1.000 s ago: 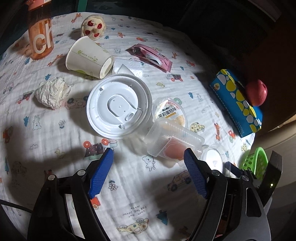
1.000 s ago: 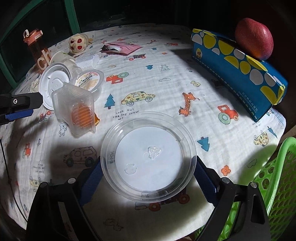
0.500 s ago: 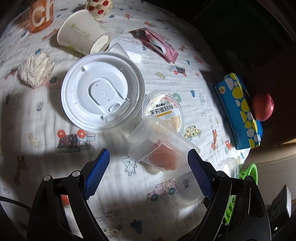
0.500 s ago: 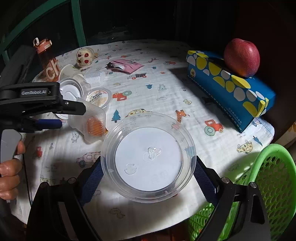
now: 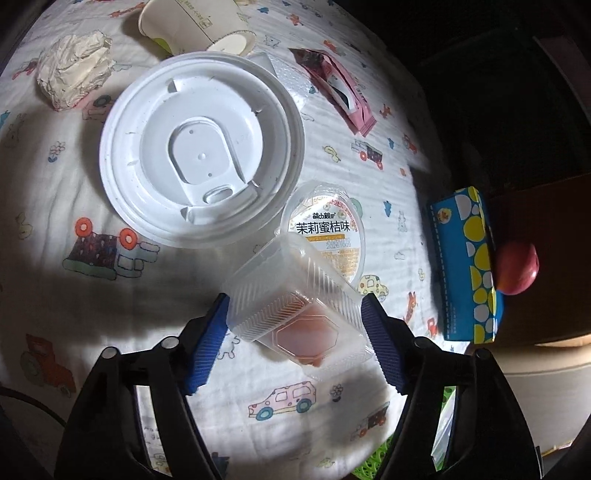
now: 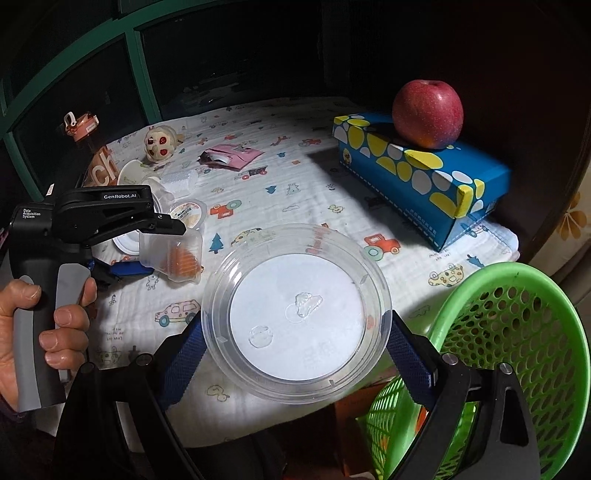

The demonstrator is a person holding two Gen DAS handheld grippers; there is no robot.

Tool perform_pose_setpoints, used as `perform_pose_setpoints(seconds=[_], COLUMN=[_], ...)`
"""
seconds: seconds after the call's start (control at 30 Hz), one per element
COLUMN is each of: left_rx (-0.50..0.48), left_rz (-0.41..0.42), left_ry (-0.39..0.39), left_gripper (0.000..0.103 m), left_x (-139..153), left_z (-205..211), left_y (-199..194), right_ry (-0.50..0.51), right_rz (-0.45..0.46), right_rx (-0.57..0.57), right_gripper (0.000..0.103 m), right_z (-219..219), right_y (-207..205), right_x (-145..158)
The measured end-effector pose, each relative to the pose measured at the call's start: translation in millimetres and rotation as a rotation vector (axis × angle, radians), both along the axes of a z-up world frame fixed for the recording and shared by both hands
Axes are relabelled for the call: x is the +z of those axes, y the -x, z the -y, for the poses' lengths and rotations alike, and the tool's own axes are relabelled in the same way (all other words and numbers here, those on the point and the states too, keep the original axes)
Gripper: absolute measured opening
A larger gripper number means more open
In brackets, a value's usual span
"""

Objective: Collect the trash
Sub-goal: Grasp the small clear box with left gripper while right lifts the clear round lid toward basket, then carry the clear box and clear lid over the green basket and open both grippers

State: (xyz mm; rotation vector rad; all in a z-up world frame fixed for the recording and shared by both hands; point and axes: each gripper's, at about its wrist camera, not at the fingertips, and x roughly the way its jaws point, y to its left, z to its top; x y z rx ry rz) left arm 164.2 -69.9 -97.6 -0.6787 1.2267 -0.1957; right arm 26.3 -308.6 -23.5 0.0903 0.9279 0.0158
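**Two grippers, two bits of clear plastic**

On the table with the cartoon cloth (image 5: 92, 332), the left wrist view looks down at a clear plastic box (image 5: 295, 314) with something orange inside. The left gripper (image 5: 295, 325) has just been closing its jaws, and its blue pads (image 5: 212, 336) sit at the two sides of the box. I cannot tell if they press on it yet. Just beside the box lies a jelly cup (image 5: 327, 232), and a big white lid (image 5: 201, 147) rests near it. A paper cup (image 5: 192, 26) lies tipped over, close to a crumpled paper ball (image 5: 72, 72).

From the right wrist view, the right gripper (image 6: 295, 339) squeezes a round clear lid (image 6: 295, 314) between its pads. A green basket (image 6: 517, 350) sits close by, off the table edge. A hand (image 6: 44, 325) holds the left gripper's handle. An apple (image 6: 427, 113) sits on a blue box (image 6: 421, 177).
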Motion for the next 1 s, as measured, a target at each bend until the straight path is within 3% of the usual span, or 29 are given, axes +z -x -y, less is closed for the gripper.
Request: perform_pose_setpoints(seconds=[0.4, 0.47, 0.5, 0.87, 1.0], left_rx=[-0.047, -0.069, -0.08, -0.204, -0.291], left_rz=[0.091, 0.122, 0.142, 0.251, 0.299], left_ry=[-0.022, -0.021, -0.024, 0.006, 0.027], left_gripper=[0.067, 0.066, 0.056, 0.056, 0.056], left_x=[28.5, 40.3, 47.2, 91.0, 111.0], left_z=[-0.5, 2.1, 3.9, 36.2, 60.8], left_y=[20.5, 27.6, 31.6, 63.2, 78.9], right_ry=[-0.017, -0.022, -0.027, -0.021, -0.009], right_rz=[0.032, 0.043, 0.043, 0.045, 0.03], right_rx=[-0.075, -0.1, -0.112, -0.253, -0.295], right_gripper=[0.089, 0.089, 0.089, 0.089, 0.089], right_z=[30.7, 40.2, 45.2, 93.8, 106.9], right_y=[37.1, 46.2, 50.2, 95.4, 107.0], right_x=[12.3, 16.2, 17.3, 21.9, 19.0])
